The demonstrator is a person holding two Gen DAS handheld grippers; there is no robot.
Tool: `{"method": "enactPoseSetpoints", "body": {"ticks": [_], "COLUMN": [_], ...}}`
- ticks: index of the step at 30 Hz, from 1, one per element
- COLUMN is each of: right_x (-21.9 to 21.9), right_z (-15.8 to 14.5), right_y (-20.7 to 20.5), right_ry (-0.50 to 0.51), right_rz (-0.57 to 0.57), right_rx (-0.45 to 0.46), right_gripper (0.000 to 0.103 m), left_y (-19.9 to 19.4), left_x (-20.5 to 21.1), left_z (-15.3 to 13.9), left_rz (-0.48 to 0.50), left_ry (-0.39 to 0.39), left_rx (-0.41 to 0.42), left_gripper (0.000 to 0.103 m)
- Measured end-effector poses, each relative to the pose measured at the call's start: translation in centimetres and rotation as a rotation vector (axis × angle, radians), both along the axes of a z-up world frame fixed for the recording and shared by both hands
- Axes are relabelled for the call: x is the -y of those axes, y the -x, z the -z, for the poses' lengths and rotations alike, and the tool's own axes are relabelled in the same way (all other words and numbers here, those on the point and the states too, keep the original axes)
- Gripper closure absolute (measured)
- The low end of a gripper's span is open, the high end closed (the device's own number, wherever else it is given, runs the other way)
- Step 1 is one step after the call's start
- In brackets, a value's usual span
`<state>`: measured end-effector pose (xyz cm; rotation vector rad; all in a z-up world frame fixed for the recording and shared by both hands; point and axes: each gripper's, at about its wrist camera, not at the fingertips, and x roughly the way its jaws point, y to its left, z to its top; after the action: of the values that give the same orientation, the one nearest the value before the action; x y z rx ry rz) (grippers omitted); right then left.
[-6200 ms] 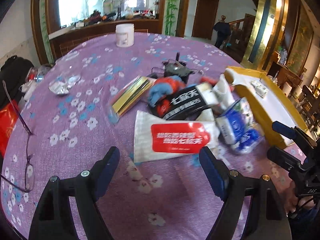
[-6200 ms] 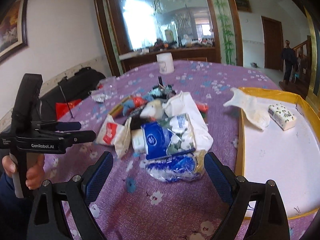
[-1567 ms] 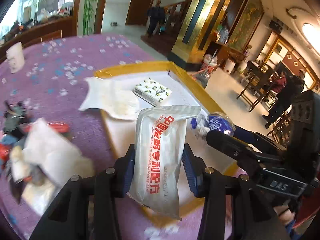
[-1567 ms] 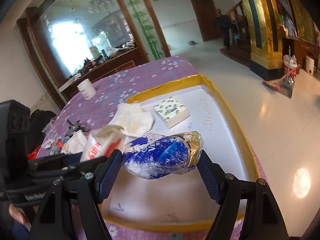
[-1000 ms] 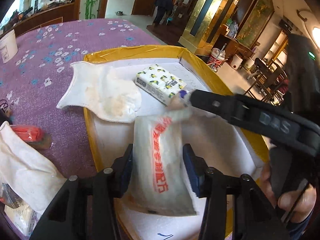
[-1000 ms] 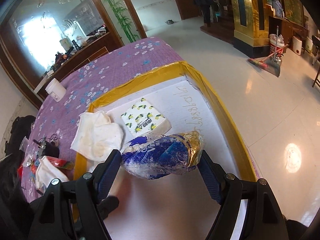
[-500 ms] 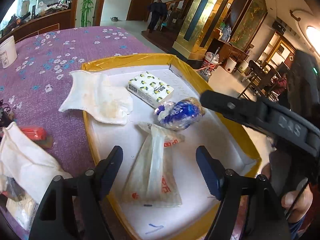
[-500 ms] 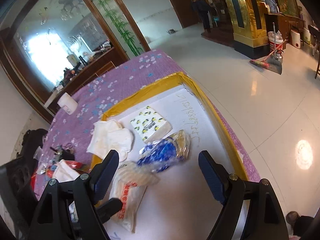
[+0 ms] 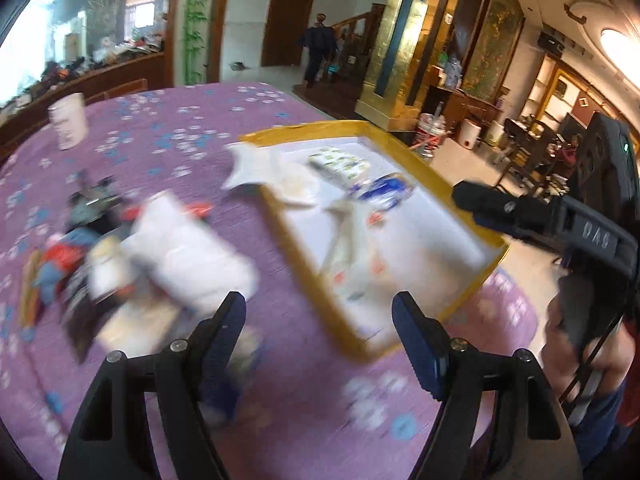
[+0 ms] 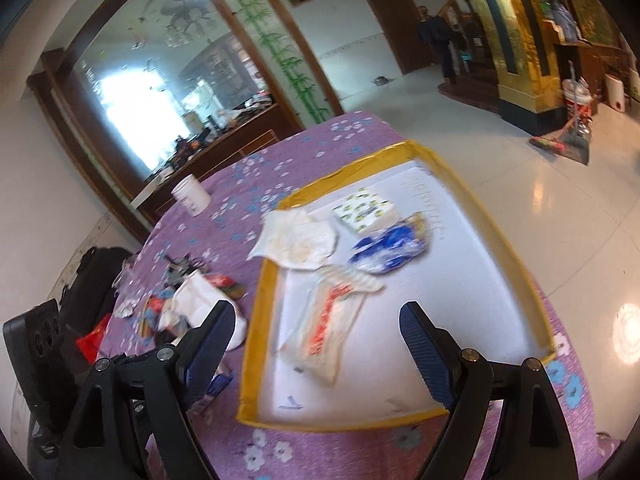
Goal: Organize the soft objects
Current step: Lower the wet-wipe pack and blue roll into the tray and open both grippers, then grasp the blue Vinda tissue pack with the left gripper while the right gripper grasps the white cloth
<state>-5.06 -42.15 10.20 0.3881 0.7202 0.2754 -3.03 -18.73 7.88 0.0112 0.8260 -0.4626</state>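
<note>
Left hand-held gripper point(image 9: 318, 318): lower centre of the left wrist view, jaws standing wide apart, nothing between them, above the purple flowered surface point(image 9: 280, 380).

Right hand-held gripper point(image 10: 316, 328): lower centre of the right wrist view, jaws opening, nothing between them; below it lies the near part of the tray.

Yellow-rimmed tray point(image 10: 500, 240): white floor, centre right of the right wrist view, resting on the surface. Contents:
- white pouch with red lettering point(image 10: 328, 324), centre of frame, flat on the tray floor;
- blue and white plastic pack point(image 10: 390, 246), up and right of the pouch, its lower edge touching the pouch's top;
- patterned tissue packet point(image 10: 364, 210), just above the blue pack;
- stained white cloth point(image 10: 298, 240), upper left corner of the tray, draped over the rim onto the surface.

Pile of loose items point(image 9: 132, 248): left of the left wrist view, on the surface beside the tray; blurred, with a large white soft pack point(image 9: 192, 248) uppermost.

White cup point(image 10: 190, 196): upper left of the right wrist view, upright, well apart from the pile.
</note>
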Motion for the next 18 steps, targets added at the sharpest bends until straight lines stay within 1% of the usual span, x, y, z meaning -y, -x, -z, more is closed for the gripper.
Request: {"method": "enactPoseSetpoints", "body": {"ticks": [4,7,9,11,13,15,18], "right_x": [-4.0,-7.4,-8.8,-9.4,-9.2,-8.6,-7.8], "right_z": [0.7,1.7,2.3,2.5,2.5,2.4,2.5], "right_y": [0.7,0.9,1.0,1.1,1.3,1.4,1.3], "right_ry": [0.009,0.034,0.047,0.053,0.054,0.046,0.036], "right_rz": [-0.104,-0.201,-0.237,-0.254,-0.242,-0.228,-0.211], "right_rx": [0.025,0.027,0.022,0.021,0.028,0.032,0.030], "right_gripper": [0.014,0.014,0.014,0.014,0.014,0.014,0.014], "left_y": [1.7,1.8,1.3,0.9,0.7,0.5,-0.2], "left_x": [-4.8,-7.4,-8.5,-8.6,-8.1,-7.3,-5.6], "left_z": [1.2,2.2,2.9,3.4,3.7,4.0,4.7], "left_rz": [-0.083,-0.131,-0.156,-0.155,-0.145,-0.124,-0.073], "left_ry": [-0.021,-0.010,-0.012,-0.015,-0.020,-0.038,-0.089], "left_rx": [0.001,-0.030,-0.053,-0.072,-0.073,-0.070,-0.079], "left_gripper": [0.028,0.028,0.028,0.028,0.028,0.028,0.028]}}
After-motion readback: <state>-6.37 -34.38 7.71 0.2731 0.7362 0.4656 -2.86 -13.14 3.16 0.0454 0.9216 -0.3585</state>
